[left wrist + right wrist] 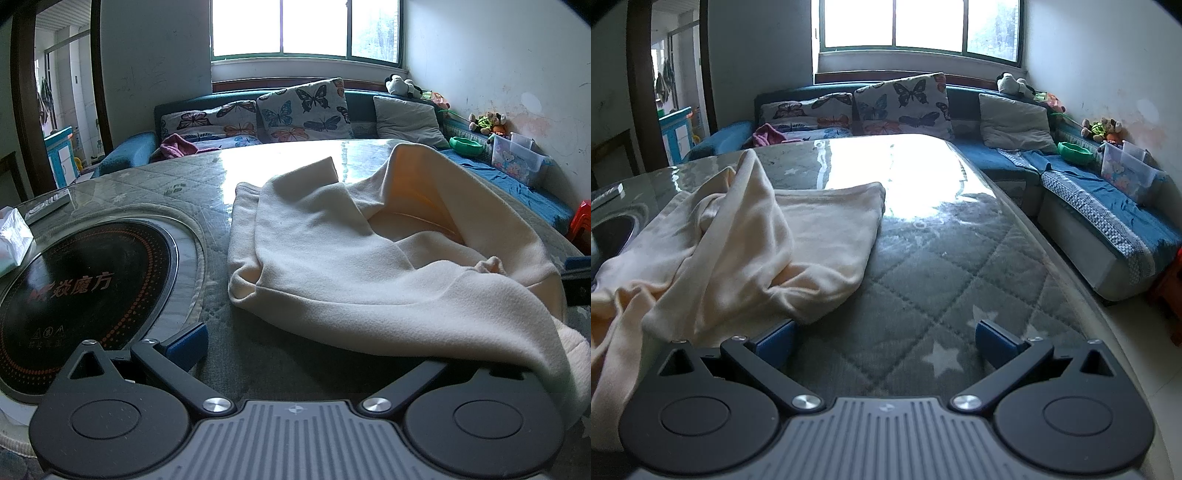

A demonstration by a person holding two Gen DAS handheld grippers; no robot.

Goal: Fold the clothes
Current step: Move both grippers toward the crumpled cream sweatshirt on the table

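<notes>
Two fisheye views, one table. Item: cream fleece garment (pixel 369 254), rumpled and partly folded over itself, lying on the quilted grey star-print table cover (pixel 923 295) under clear glossy film.

Left wrist view only: round black induction cooktop (pixel 81 291) with orange dotted ring and printed characters, set into the tabletop left of the garment; white tissue pack (pixel 13 236) at the far left edge; grey remote control (pixel 48 205) beyond it. Left gripper (pixel 295 350): left blue finger pad (pixel 188 341) visible near the cooktop rim; right finger hidden under a fold of garment draped over that side of the gripper body. Jaws spread wide; whether cloth is caught between them cannot be told.

Right wrist view only: garment at left, bare cover at right, table's curved right edge visible. Right gripper (pixel 886 341): both blue pads showing, jaws wide apart, holding nothing; left pad just beside the garment's near edge.

Both views: blue corner sofa (pixel 1082 206) behind and right of the table; butterfly-print cushions (pixel 901 105); plain grey cushion (pixel 1015 122); purple cloth (pixel 768 134); green bowl (pixel 1075 151); clear plastic box (pixel 1126 173); soft toys (pixel 1102 129); bright window (pixel 916 26); scuffed white walls; dark doorframe at left.
</notes>
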